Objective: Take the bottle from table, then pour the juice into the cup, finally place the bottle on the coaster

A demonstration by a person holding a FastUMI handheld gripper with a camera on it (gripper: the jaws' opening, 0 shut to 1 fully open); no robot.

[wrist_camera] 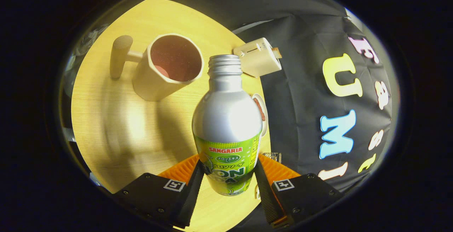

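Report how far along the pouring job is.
Done: the hand-held gripper is shut on the uncapped silver bottle with a green label, which looks lifted off the wooden table. In hand: carrying it upright. Left: pouring into the cream cup with a handle beyond it, then setting the bottle on the coaster.

we see a pale wooden counter [116, 129] with a fine straight grain, brightly lit and crossed by soft shadows. near its far edge lies a small cream-coloured boxy block [257, 56], tilted, with a thin slot on its upper face and a little brownish tab at one end; we cannot tell what it is. beyond the counter's edge hangs the black cloth wall [300, 94] of the booth, creased in a few folds, and the block partly overlaps it in our view.
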